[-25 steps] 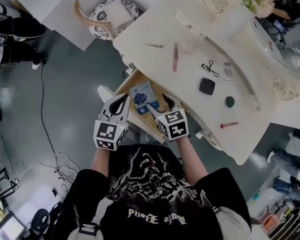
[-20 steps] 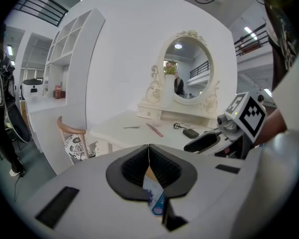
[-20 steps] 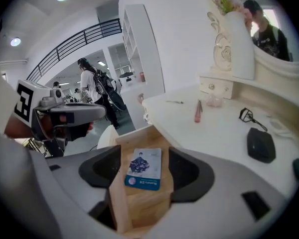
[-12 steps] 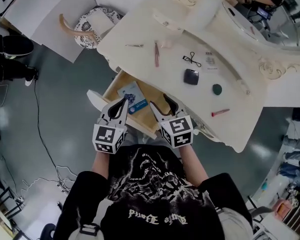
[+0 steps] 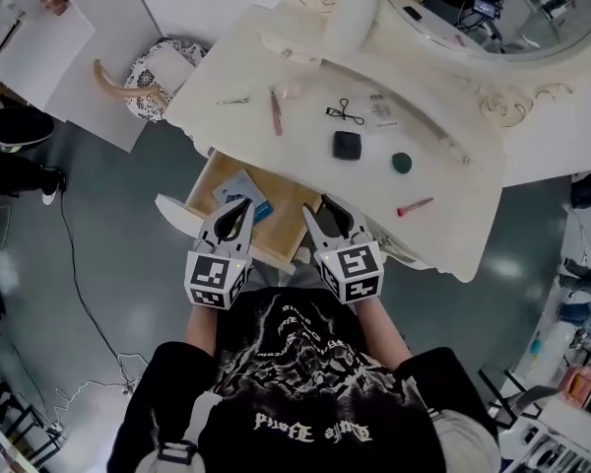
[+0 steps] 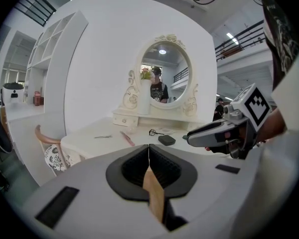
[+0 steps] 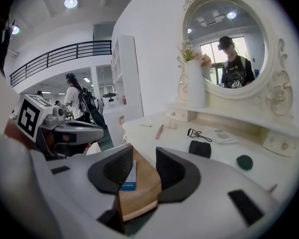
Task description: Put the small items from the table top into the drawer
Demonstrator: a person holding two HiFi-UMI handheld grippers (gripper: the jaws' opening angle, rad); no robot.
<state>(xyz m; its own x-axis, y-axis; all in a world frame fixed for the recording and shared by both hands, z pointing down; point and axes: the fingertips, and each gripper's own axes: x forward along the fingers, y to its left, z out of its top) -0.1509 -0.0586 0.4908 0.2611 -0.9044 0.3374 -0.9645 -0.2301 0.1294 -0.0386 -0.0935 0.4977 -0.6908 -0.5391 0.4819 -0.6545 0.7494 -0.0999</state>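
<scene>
The cream dressing table (image 5: 453, 225) has its wooden drawer (image 5: 281, 207) pulled out, and a blue-and-white card (image 5: 239, 191) lies inside. On the top lie a thin hair clip (image 5: 233, 101), a pink stick (image 5: 276, 113), an eyelash curler (image 5: 345, 112), a black compact (image 5: 347, 145), a green disc (image 5: 402, 163) and a red stick (image 5: 414, 206). My left gripper (image 5: 243, 206) (image 6: 148, 148) hovers shut over the drawer's front left. My right gripper (image 5: 317, 208) (image 7: 143, 151) hangs over the front right, open; its jaws have just been closing with nothing between them.
A patterned stool (image 5: 163, 72) stands left of the table. A white vase (image 5: 350, 13) and an oval mirror (image 5: 492, 13) rise at the table's back. A flat white packet (image 5: 379, 112) lies by the curler. Cables trail on the grey floor (image 5: 98, 294).
Both grippers have drawn back from the drawer's inside towards its front edge. The right jaws have narrowed. The card that the right gripper's tips were on stays in the drawer.
</scene>
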